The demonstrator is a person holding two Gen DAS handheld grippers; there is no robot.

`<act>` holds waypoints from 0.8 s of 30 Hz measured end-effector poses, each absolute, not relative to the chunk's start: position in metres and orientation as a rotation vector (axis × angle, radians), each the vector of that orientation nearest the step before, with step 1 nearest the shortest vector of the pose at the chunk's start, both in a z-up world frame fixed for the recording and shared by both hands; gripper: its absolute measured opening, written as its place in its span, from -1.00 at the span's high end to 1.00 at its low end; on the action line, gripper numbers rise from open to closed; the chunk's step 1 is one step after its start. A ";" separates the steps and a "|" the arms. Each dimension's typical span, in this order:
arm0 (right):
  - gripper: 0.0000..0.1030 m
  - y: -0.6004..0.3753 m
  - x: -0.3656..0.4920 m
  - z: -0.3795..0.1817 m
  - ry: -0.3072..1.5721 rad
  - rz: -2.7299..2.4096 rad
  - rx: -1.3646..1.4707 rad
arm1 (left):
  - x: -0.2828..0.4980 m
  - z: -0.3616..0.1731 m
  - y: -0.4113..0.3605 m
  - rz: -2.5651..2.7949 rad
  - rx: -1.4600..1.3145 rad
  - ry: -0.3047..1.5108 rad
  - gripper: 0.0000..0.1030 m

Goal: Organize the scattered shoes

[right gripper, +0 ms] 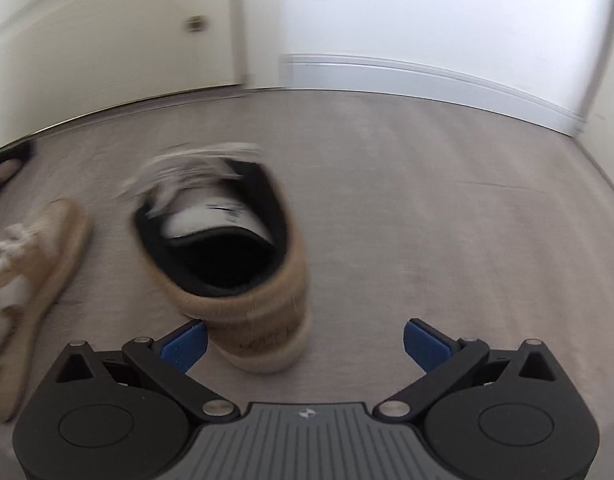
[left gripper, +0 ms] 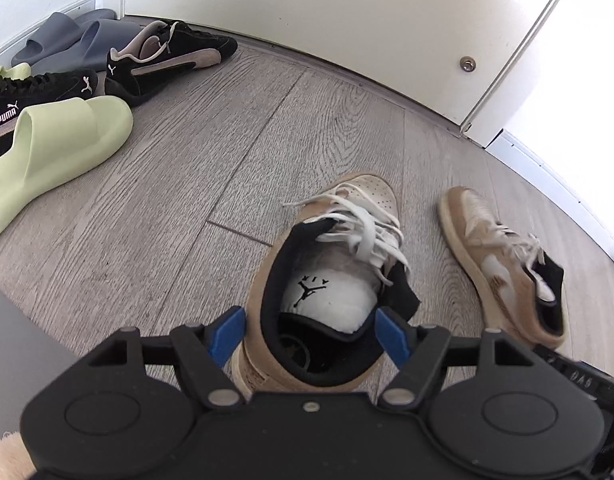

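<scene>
Right wrist view: sneaker point(right gripper: 227, 240) motion-blurred.

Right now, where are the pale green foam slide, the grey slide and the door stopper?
Pale green foam slide point(left gripper: 73, 120): left wrist view, strap.
Grey slide point(left gripper: 55, 32): left wrist view, strap.
Door stopper point(left gripper: 467, 65): left wrist view, centre.

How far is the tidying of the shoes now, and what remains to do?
Done, it seems: the grey slides, black sneakers and green slide lie grouped by the wall, though not neatly paired. In hand: the left gripper straddles the heel of one tan sneaker; the right gripper is open behind the other tan sneaker, its view blurred. Left: place both tan sneakers with the group.
</scene>
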State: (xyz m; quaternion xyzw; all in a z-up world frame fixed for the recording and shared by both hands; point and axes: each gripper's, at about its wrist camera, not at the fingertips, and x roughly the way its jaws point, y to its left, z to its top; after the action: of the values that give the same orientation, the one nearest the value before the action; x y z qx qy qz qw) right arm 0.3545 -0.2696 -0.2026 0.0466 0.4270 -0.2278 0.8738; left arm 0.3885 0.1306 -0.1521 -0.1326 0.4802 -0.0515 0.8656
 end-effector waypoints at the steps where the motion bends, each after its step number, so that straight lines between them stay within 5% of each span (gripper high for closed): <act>1: -0.99 -0.279 0.355 -0.205 0.887 -0.540 0.077 | 0.388 -0.152 0.130 -0.108 -0.272 1.006 -0.41; 8: -1.00 -0.305 0.360 -0.169 0.740 -0.558 0.239 | 0.388 -0.152 0.127 -0.106 -0.257 1.002 -0.41; 24: -1.00 -0.231 0.388 -0.193 0.779 -0.315 0.341 | 0.388 -0.152 0.125 -0.099 -0.254 0.984 -0.43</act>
State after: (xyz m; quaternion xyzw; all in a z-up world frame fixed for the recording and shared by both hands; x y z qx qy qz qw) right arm 0.3884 -0.2305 -0.1930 0.1647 0.3762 -0.1524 0.8990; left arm 0.3883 0.1247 -0.1516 -0.1213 0.4711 -0.0474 0.8724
